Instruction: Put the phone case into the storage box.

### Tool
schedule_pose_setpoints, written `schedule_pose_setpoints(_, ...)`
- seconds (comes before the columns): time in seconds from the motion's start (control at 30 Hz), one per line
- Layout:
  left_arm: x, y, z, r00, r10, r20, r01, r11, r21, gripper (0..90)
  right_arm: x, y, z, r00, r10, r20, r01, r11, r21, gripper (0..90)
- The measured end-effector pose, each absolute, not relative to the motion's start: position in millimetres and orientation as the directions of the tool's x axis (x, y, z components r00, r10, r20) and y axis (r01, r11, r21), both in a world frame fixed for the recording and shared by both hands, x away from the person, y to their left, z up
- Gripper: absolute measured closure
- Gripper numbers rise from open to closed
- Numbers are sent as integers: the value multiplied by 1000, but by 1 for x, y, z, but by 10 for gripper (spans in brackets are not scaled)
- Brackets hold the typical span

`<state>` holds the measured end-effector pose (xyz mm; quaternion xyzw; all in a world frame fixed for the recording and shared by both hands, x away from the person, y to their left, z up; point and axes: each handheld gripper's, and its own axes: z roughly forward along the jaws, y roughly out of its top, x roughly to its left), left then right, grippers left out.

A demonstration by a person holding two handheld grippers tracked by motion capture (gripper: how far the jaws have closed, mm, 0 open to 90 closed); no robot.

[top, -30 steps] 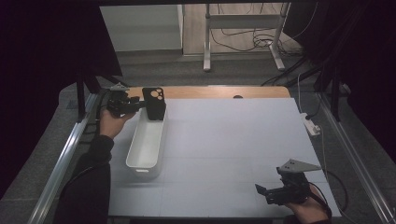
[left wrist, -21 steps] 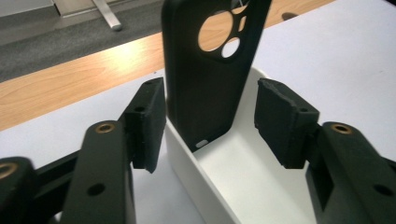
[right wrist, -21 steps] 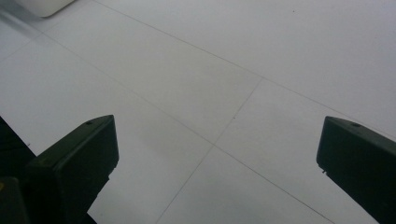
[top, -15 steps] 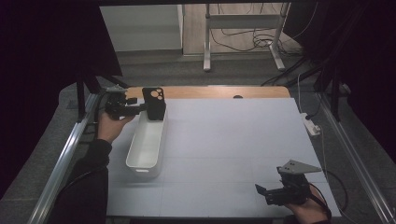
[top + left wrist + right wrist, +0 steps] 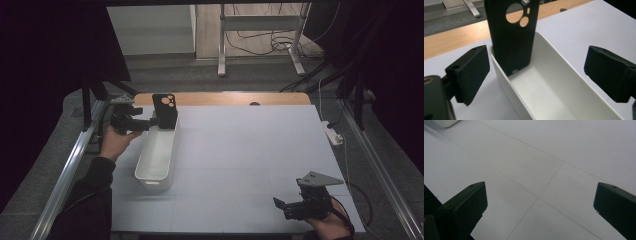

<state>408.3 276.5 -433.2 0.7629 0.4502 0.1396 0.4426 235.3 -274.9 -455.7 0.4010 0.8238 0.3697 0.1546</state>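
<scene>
A black phone case (image 5: 165, 111) (image 5: 512, 37) with round camera holes stands upright at the far end of a long white bin (image 5: 150, 177) (image 5: 506, 92), leaning on its end wall. My left gripper (image 5: 149, 123) (image 5: 536, 72) is just left of the case at the bin's rim. Its jaws have just been opening and now stand open, apart from the case, with nothing between the pads. My right gripper (image 5: 281, 205) (image 5: 540, 205) hovers open over the bare white table (image 5: 536, 157) at the near right.
A wooden strip (image 5: 225, 98) runs along the table's far edge. A white power strip (image 5: 332, 132) lies off the right edge, and a metal rail (image 5: 75, 160) runs along the left side. Stand legs and cables are on the floor beyond.
The left gripper has let go of the phone case, its jaws spreading wide, and has drawn back a little to the left. The case stays standing in the bin. The right gripper has kept still.
</scene>
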Motion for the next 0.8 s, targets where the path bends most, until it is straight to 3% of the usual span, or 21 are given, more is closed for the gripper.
schedule_pose_setpoints(0.3, 393, 277, -432, 576, 788, -215, 552, -182, 814, 33, 235, -276, -455, -625, 779, 45, 552, 401, 731, 0)
schedule_pose_setpoints(0.8, 370, 270, -437, 597, 791, -138, 518, -248, 819, 12, 235, -275, -456, -629, 776, 45, 553, 406, 728, 0)
